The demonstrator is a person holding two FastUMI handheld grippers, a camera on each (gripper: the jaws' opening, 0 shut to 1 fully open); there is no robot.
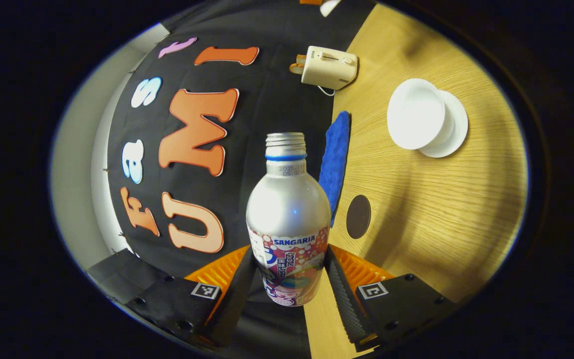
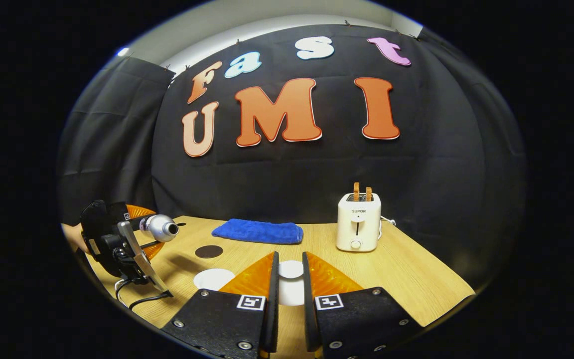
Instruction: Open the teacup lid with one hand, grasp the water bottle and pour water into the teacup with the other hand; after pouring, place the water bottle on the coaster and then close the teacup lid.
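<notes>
While the table (image 2: 406, 279) bore the open teacup (image 1: 419, 119), the left gripper (image 1: 289, 284) clenched the water bottle (image 1: 288, 219), tipped toward that cup for pouring; beside the cup, the right gripper (image 2: 290, 284) gripped the lid (image 2: 291, 269), the coaster (image 1: 358, 216) waiting nearby.

The left gripper (image 1: 289, 279) clamps a silver water bottle (image 1: 288, 209), uncapped, with both fingers on its label. Beyond it on the wooden worktop (image 1: 431, 214) lie a dark round coaster (image 1: 358, 216), a blue cloth (image 1: 336, 162), a white teacup (image 1: 416, 120) on its saucer, and a toaster (image 1: 328, 67) farthest off.
</notes>
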